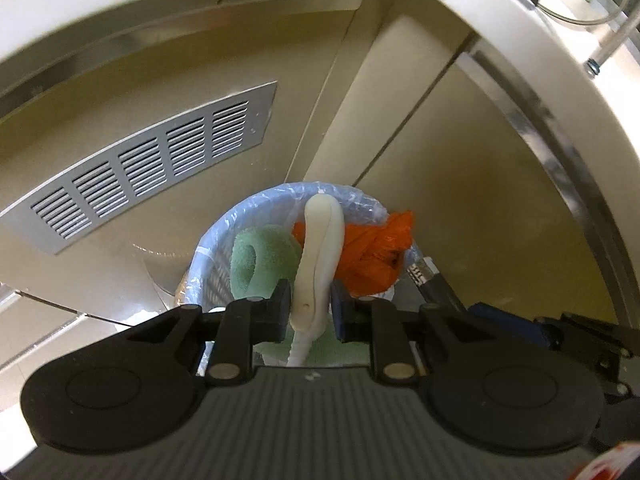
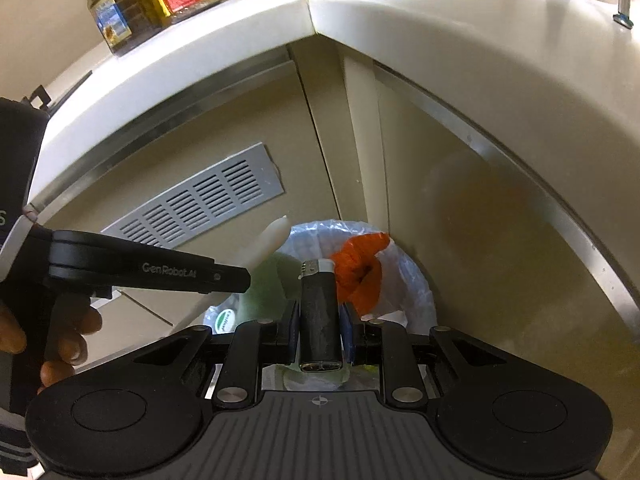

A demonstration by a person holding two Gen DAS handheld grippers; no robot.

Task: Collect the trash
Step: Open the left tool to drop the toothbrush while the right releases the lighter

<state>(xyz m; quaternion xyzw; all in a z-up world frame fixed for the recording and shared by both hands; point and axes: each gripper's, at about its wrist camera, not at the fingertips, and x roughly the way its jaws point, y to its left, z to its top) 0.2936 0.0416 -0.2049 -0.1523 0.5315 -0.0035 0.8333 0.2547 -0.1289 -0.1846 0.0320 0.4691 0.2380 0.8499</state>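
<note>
Above the lined bin [image 1: 224, 236], the left claw [image 1: 310, 304] clenches a stiff, light white handle [image 1: 320, 248] at its lower end; the right claw [image 2: 319, 320] grips a hard, slick lighter [image 2: 319, 312] mid-body.

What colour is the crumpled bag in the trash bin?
Orange bag; clearest in the left wrist view.

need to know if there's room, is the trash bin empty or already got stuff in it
Not empty: the lined trash bin already holds a green sponge and a crumpled orange bag.
</note>
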